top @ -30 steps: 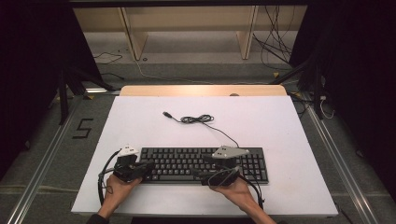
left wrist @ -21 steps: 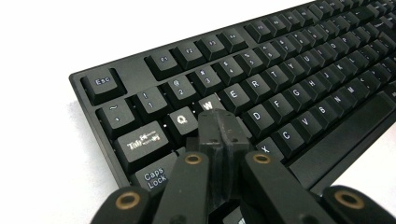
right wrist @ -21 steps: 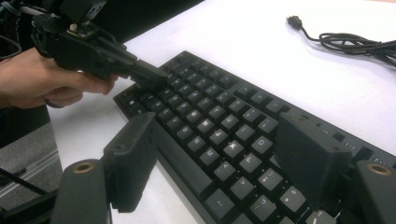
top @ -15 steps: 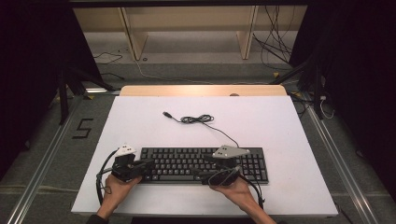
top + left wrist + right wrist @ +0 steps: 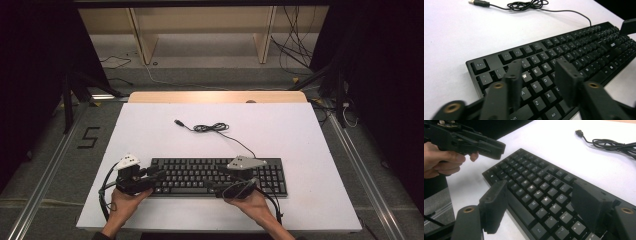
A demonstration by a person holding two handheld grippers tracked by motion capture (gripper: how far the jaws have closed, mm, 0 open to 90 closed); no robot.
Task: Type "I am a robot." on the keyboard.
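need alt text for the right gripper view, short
Right gripper, its two black fingers apart with nothing between them, hovers over the near edge of a black keyboard on a white table. At upper left a hand holds the left gripper above the keyboard's far end; a coiled USB cable lies at upper right.

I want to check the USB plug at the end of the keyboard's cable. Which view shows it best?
The left gripper view: the USB plug lies close at the top edge, its metal tip visible. The right gripper view shows it dark and small; the high view shows it tiny on the white table.
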